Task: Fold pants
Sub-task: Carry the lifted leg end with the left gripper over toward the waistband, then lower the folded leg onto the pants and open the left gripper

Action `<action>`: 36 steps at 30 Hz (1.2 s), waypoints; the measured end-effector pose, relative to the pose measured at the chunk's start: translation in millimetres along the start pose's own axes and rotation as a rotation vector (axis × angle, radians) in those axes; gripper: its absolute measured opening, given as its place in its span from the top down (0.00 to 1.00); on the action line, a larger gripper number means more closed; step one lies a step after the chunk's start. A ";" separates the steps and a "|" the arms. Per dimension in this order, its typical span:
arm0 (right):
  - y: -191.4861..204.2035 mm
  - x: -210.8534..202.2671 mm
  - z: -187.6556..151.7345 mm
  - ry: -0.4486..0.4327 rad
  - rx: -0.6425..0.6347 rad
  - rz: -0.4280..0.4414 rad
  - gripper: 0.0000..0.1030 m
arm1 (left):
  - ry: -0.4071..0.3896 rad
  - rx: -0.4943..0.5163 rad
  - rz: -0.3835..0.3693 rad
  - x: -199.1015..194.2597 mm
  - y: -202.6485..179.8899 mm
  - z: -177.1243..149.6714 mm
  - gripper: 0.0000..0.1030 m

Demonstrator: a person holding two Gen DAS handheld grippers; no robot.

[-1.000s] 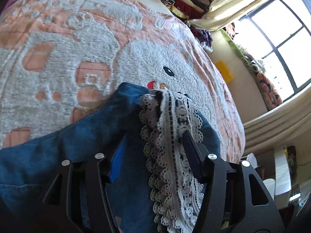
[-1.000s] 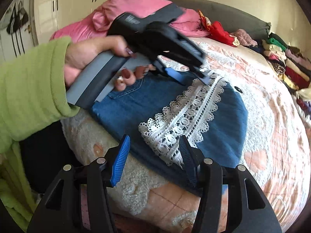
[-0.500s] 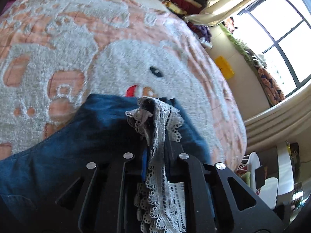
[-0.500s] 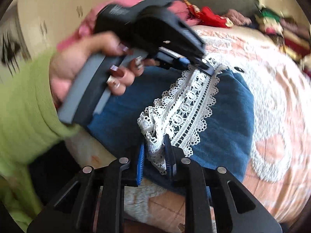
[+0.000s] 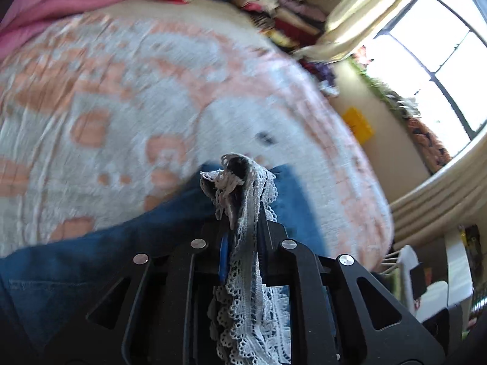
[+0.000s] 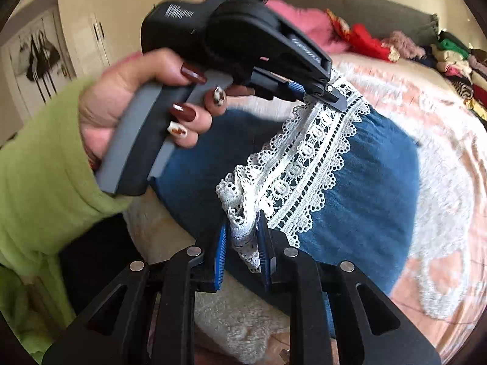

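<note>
Pants (image 5: 91,261) of blue denim lie across the pink-and-white patterned bedspread (image 5: 127,91) in the left wrist view, with a white lace trim (image 5: 243,200) running along them. That trim is bunched and pinched between the fingers of the left gripper (image 5: 242,237), which are pressed together on it, so the lace rises in a small peak ahead of the fingertips and hangs down between the black arms below. Much of this view is blurred; a bright window (image 5: 432,60) with pale curtains shows at the upper right, and a heap of mixed clothes (image 5: 274,15) sits at the far edge of the bed. In the right wrist view the pants (image 6: 365,197) rest near the bed's edge, the lace trim (image 6: 307,164) stretched in a band between the two tools. The right gripper (image 6: 240,243) has its blue-padded fingers closed on the near, crumpled end of the lace. The left gripper (image 6: 331,95) clamps the far end (a hand (image 6: 127,115) with dark red nails, in a green sleeve, squeezes its grey handle). Folded clothes (image 6: 459,60) are stacked along the right side, and a pink blanket (image 6: 304,24) lies behind.
</note>
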State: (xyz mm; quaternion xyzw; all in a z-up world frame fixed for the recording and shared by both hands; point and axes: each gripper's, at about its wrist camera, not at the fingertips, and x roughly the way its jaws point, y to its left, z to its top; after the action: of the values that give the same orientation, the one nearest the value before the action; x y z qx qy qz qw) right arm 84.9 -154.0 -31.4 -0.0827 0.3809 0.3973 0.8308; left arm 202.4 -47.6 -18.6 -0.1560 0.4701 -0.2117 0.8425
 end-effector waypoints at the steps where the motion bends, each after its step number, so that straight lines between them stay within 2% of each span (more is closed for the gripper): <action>1: 2.3 5.1 -1.0 0.012 -0.002 0.002 0.83 | 0.009 -0.012 0.011 3.8 6.0 -1.8 0.93; 4: 3.0 15.4 -0.3 0.033 -0.008 -0.005 0.83 | 0.011 -0.048 0.019 9.7 21.1 -5.8 0.89; 6: 3.8 16.8 2.4 0.033 -0.002 -0.002 0.83 | 0.005 -0.049 0.023 10.0 22.7 -6.2 0.88; 9: 4.1 19.0 2.8 0.032 0.003 0.008 0.79 | 0.000 -0.027 0.054 12.4 19.9 -5.3 0.82; 11: 5.6 19.0 -0.1 0.036 0.017 0.026 0.72 | 0.001 -0.031 0.054 14.4 20.4 -5.2 0.80; 13: 5.2 12.2 -1.3 0.019 0.034 0.065 0.60 | -0.016 -0.037 0.054 8.1 22.5 -7.2 0.75; 16: 6.3 -12.9 -3.2 -0.034 0.049 0.095 0.53 | -0.050 -0.025 0.088 -8.0 22.8 -11.6 0.74; 20: -3.7 -42.5 -8.8 -0.082 0.070 0.012 0.49 | -0.085 -0.015 0.111 -36.2 20.7 -25.5 0.74; 23: -20.0 -54.6 -12.1 -0.097 0.107 -0.058 0.48 | -0.083 -0.019 0.119 -51.3 18.7 -43.0 0.71; 27: -36.4 -59.1 -16.2 -0.086 0.126 -0.147 0.48 | -0.052 -0.049 0.082 -64.4 19.6 -74.7 0.69; 31: -45.5 -57.8 -29.3 -0.076 0.154 -0.167 0.48 | 0.004 -0.092 0.009 -63.4 20.0 -102.3 0.65; 33: -46.7 -56.5 -32.8 -0.070 0.167 -0.169 0.48 | 0.039 -0.084 0.001 -56.8 14.9 -111.7 0.59; 34: -48.1 -55.8 -33.8 -0.065 0.172 -0.169 0.48 | 0.048 -0.074 0.012 -53.4 12.4 -113.7 0.44; 35: -46.9 -54.7 -34.5 -0.063 0.172 -0.169 0.48 | 0.056 -0.071 0.019 -50.3 12.0 -114.6 0.35; 36: -46.2 -54.1 -34.5 -0.060 0.172 -0.170 0.48 | 0.069 -0.073 0.026 -46.0 11.0 -116.1 0.35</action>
State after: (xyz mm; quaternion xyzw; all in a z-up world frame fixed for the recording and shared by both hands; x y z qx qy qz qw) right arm 77.5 -232.5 -25.2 -0.0311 0.3800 0.2934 0.8767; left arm 83.6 -22.4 -49.5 -0.1730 0.5081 -0.1886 0.8224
